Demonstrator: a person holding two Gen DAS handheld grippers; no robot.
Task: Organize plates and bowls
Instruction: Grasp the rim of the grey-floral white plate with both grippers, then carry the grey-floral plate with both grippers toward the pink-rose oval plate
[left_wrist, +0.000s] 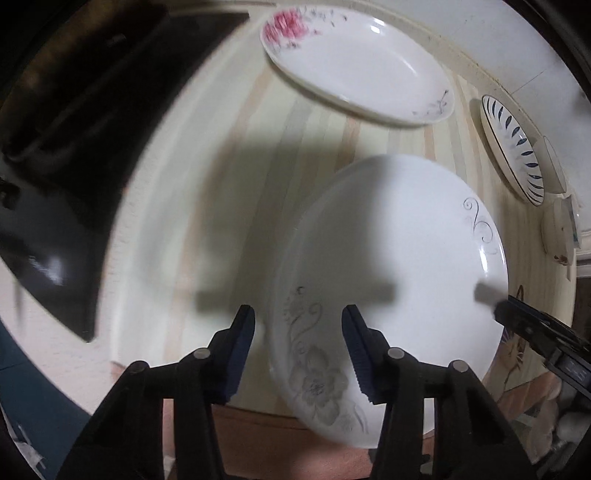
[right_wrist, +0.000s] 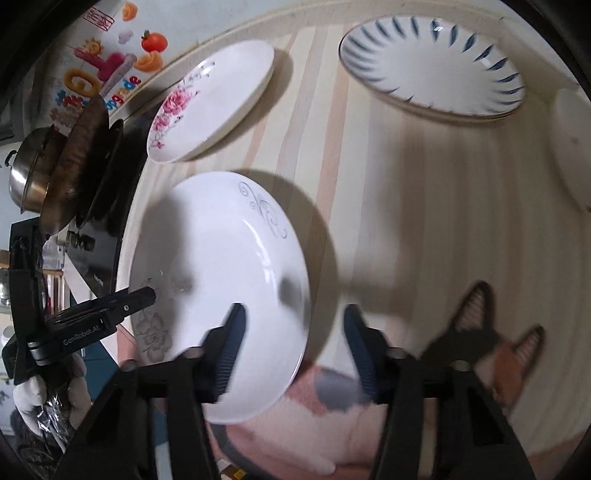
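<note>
A white plate with grey flowers (left_wrist: 399, 280) lies on the striped table (left_wrist: 236, 155) near its front edge, part of the rim overhanging a pink patterned cloth (right_wrist: 295, 417). The left gripper (left_wrist: 298, 314) straddles the plate's left rim, one finger off the plate and one above its face; its jaws stand apart, nothing pressed between the pads. The right gripper (right_wrist: 294, 314) brackets the opposite rim the same way, jaws likewise apart and holding nothing. Motion blur softens both views, and whether any fingertip touches the plate cannot be told. Toward the back edge sit an oval dish with pink roses (left_wrist: 351, 62) and a round plate with blue leaf marks (right_wrist: 432, 62), both well apart from the grey-flowered plate, with bare tabletop between. Further pale dishes at the right edge (left_wrist: 557, 229) are cut off. A gloved hand (right_wrist: 44, 398) holds the left tool.
</note>
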